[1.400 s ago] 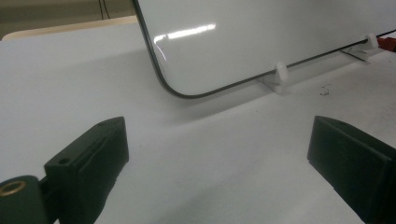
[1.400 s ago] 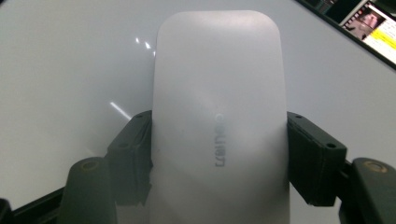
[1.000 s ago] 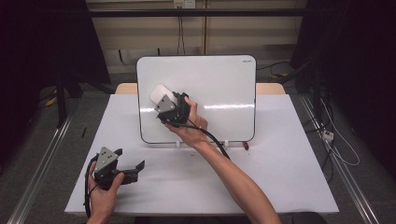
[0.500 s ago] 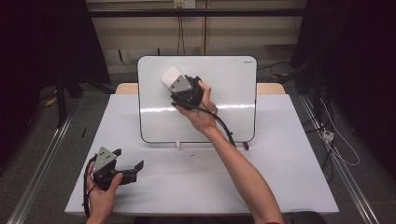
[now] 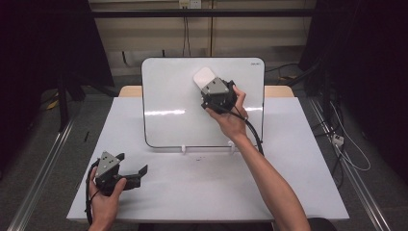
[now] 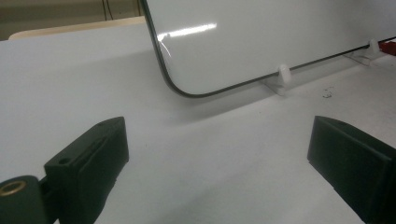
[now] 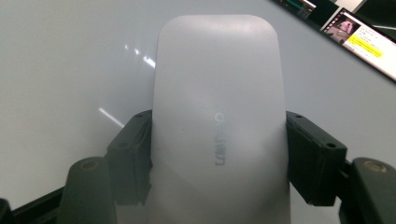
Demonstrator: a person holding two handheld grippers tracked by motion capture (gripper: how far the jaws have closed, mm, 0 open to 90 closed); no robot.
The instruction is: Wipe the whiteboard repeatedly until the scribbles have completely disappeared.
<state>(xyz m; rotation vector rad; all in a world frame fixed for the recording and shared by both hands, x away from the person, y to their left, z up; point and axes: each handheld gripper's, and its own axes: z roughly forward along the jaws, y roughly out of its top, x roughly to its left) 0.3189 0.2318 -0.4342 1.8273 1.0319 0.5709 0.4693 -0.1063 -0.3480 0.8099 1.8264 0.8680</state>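
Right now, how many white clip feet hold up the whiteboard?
2. Both sit under the whiteboard along its bottom edge: the left clip foot near the middle, the right clip foot beside the person's right wrist. Any at the back would be hidden.

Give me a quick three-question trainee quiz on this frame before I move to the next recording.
1. True or false: the right claw is shut on the white eraser.
2. Which part of the whiteboard is the eraser against? A. lower left corner B. upper middle C. bottom edge
3. Fill in: the left claw sits low over the white table with its jaws ____ and nothing between them.

Key
1. True; in the right gripper view both jaws press the eraser's sides.
2. B
3. open
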